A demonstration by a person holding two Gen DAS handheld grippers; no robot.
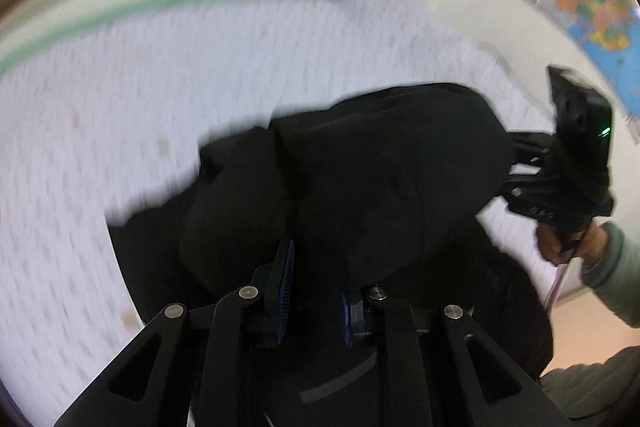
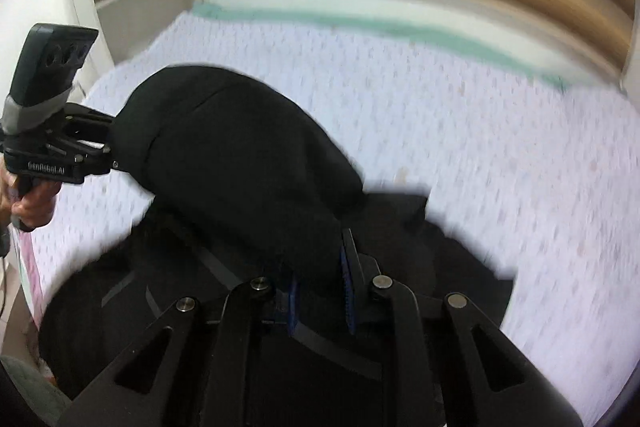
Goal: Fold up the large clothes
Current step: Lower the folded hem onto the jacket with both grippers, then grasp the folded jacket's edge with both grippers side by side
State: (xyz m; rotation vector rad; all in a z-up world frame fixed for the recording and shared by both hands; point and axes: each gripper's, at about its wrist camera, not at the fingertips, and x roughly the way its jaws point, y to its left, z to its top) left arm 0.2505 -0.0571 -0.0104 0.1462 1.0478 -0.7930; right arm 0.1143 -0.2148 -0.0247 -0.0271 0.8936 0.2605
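The fold looks only partly made: a black garment (image 1: 380, 167) hangs in a bulging roll between the two grippers, its lower part lying on the pale bedsheet (image 1: 120, 147) beneath them. The left gripper (image 1: 316, 291) and the right gripper (image 2: 320, 291) each pinch an edge of the cloth, angled steeply down, a hand (image 1: 568, 243) behind the right one. Laying it flat remains.

- left hand-held gripper (image 1: 316, 291) points steeply down, jaws pulled in close with black fabric pinched between the blue pads (image 1: 285, 287)
- right hand-held gripper (image 2: 320, 291) is tilted down about the same, jaws also clamped tight on fabric
- in the left wrist view, the person's right hand (image 1: 568, 243) wraps that gripper's handle, grey-green sleeve behind it
- in the right wrist view, the left hand (image 2: 32, 203) grips its handle at the frame edge
- both grippers sit side by side, apart
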